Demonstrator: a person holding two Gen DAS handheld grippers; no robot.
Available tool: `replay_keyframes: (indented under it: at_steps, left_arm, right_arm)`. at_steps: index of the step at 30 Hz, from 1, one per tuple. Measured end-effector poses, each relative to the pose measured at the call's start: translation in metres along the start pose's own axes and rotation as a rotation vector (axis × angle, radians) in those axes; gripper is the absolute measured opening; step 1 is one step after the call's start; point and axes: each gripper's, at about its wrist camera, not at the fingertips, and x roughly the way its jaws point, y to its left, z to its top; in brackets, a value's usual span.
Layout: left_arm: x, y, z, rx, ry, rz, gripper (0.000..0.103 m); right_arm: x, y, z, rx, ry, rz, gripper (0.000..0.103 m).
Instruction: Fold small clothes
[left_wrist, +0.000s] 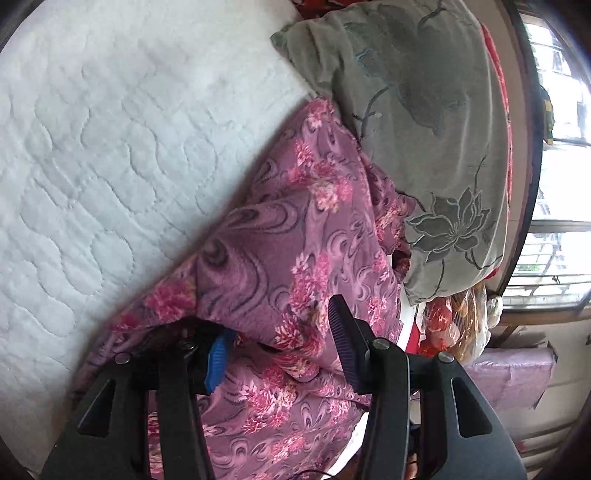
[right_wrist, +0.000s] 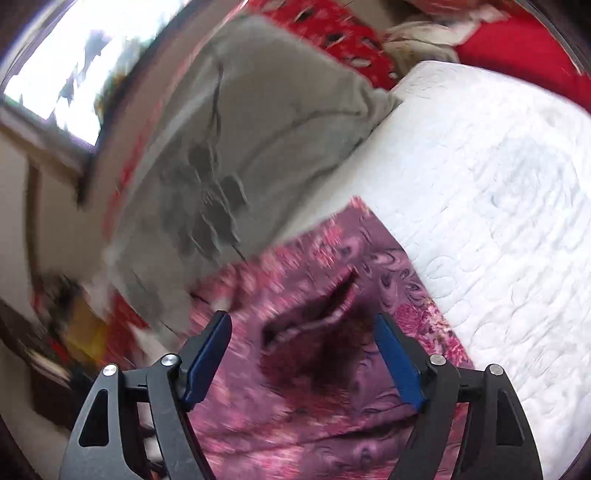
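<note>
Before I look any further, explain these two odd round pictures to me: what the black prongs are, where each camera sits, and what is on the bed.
Each picture comes from a fisheye camera on a hand-held gripper, looking along its two fingers. One shows the left gripper, the other the right gripper. Both hang over a purple flowered garment lying on a white quilted mattress, beside a grey flower-print pillow. The right gripper's jaws stand open over the cloth, gripping nothing. Cloth drapes over one left finger; whether that gripper grips it is unclear.
</note>
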Motion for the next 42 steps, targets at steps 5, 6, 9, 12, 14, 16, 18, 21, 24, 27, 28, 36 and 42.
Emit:
replay_keyframes:
  at_steps: [5, 6, 9, 12, 14, 16, 18, 21, 24, 27, 28, 36, 42]
  left_arm:
    - [-0.010, -0.012, 0.001, 0.039, -0.037, -0.007, 0.025]
    - [-0.014, -0.017, 0.001, 0.053, -0.043, -0.024, 0.020]
    - [-0.024, -0.024, -0.001, 0.091, -0.061, -0.029, 0.020]
    - [-0.009, -0.016, -0.001, 0.092, -0.031, 0.036, 0.020]
    - [0.006, -0.005, -0.002, 0.064, 0.012, 0.096, 0.020]
    - [0.001, 0.001, -0.006, 0.056, 0.020, 0.063, 0.020]
    - [-0.014, -0.005, -0.016, 0.107, 0.021, 0.056, 0.020]
    - [-0.027, -0.019, -0.036, 0.226, 0.006, 0.073, 0.035]
    - [-0.008, -0.021, -0.055, 0.316, 0.022, 0.211, 0.049]
    - [-0.004, -0.023, -0.068, 0.377, 0.018, 0.276, 0.048]
    - [-0.008, -0.027, -0.073, 0.389, 0.030, 0.286, 0.048]
    - [-0.076, 0.004, -0.113, 0.431, 0.096, 0.304, 0.053]
    - [-0.124, 0.078, -0.148, 0.330, 0.145, 0.291, 0.054]
  right_arm:
    - [0.031, 0.015, 0.000, -0.066, 0.082, 0.004, 0.038]
    - [0.031, 0.020, 0.002, -0.094, 0.085, 0.010, 0.007]
    - [0.004, 0.025, 0.017, -0.135, -0.019, 0.107, 0.007]
    - [-0.007, 0.013, 0.023, -0.160, -0.061, 0.081, 0.007]
    - [0.017, -0.013, 0.018, -0.158, 0.062, -0.035, 0.007]
    - [0.033, -0.034, 0.012, -0.142, 0.188, -0.119, 0.009]
    - [0.012, -0.035, 0.010, -0.158, 0.150, -0.111, 0.016]
    - [-0.023, -0.017, 0.008, -0.295, 0.083, -0.045, 0.017]
    - [-0.019, -0.012, -0.010, -0.421, 0.166, -0.052, 0.025]
    - [0.008, -0.025, -0.031, -0.474, 0.282, -0.166, 0.022]
    - [-0.001, -0.024, -0.030, -0.468, 0.255, -0.158, 0.022]
    - [-0.092, -0.030, -0.062, -0.498, 0.285, -0.132, 0.045]
    - [-0.160, -0.078, -0.113, -0.454, 0.340, -0.111, 0.054]
